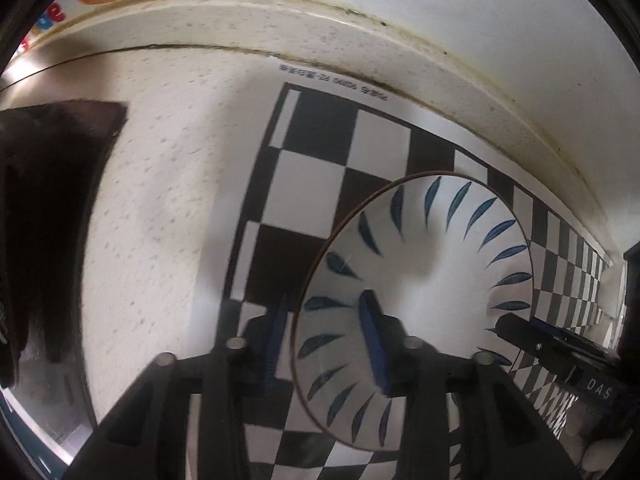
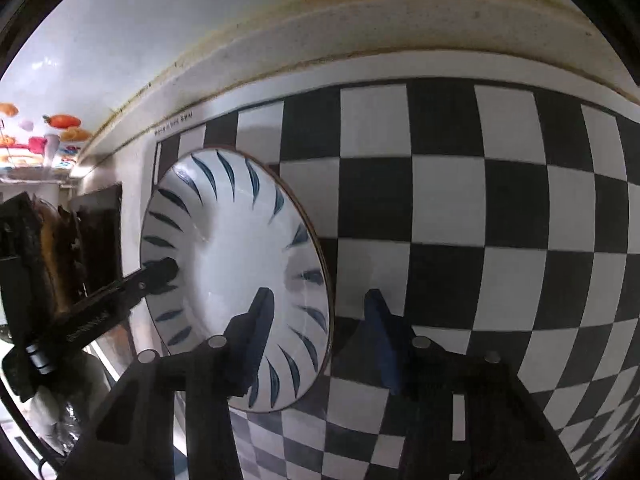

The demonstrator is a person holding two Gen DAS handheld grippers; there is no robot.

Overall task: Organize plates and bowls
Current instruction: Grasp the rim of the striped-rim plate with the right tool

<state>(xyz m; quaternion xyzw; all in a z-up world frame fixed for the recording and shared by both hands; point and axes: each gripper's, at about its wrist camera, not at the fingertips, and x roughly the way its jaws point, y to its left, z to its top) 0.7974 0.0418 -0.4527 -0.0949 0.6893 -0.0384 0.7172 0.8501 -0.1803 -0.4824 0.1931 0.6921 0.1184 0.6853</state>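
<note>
Bowl (image 1: 416,280), blue-leaf pattern, near checkered mat's (image 2: 480,200) edge: both grippers (image 1: 326,344) (image 2: 320,336) straddle opposite rims, jaws narrowed; judged best lifted level.

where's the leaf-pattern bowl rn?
The blue-leaf bowl sits on the checkerboard mat near its left end, by the white counter; left gripper straddles its left rim, right gripper its right rim.

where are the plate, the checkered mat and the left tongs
plate (image 1: 432,280), left wrist view, white middle of the dish
checkered mat (image 2: 448,208), right wrist view, a white square
left tongs (image 1: 326,344), left wrist view, midway between the fingertips, at the plate's rim
</note>
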